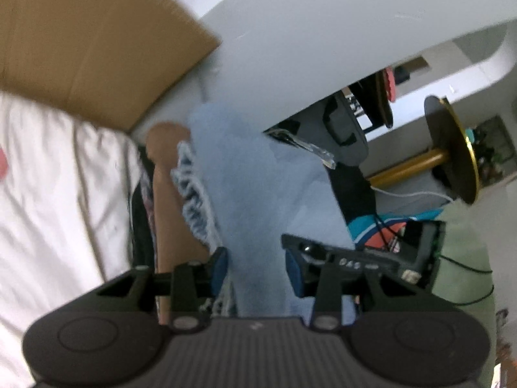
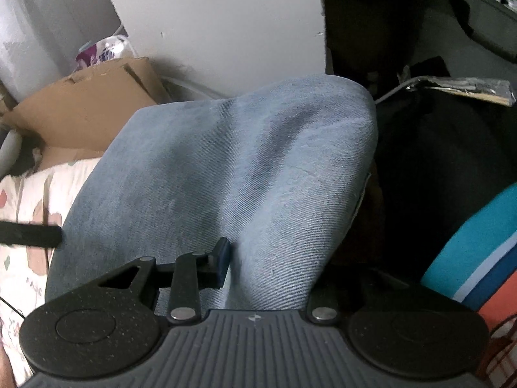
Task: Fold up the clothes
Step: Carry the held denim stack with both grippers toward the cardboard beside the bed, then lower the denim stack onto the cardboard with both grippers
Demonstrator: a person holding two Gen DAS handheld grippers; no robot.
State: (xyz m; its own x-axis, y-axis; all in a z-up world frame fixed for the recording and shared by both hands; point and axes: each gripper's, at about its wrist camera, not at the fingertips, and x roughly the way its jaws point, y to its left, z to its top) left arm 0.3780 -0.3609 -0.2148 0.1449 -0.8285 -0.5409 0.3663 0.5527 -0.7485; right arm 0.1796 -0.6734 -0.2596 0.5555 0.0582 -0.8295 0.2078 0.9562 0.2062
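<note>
We see cardboard box (image 1: 80, 42) at left, contents not visible. Denim garment (image 2: 226, 161) hangs lifted above bed (image 1: 48, 194). Left hand-held gripper (image 1: 257, 268) pinches denim, right hand-held gripper (image 2: 255, 258) likewise, far finger hidden. We judge risk: heavy cloth slips from pads, fold skews.

A brown cardboard box (image 1: 93, 48) lay against the white wall (image 1: 323, 26), its flap over the far edge of a white bedsheet (image 1: 48, 194) printed with pink shapes. Behind the box, in the right wrist view, stood a purple-patterned plastic bag (image 2: 103, 51). A round black table with a gold rim and gold stem (image 1: 452, 152) appeared at the right, with a white cable (image 1: 410, 195) trailing below it. A teal, white and orange cloth (image 2: 478, 258) lay at the right edge.
</note>
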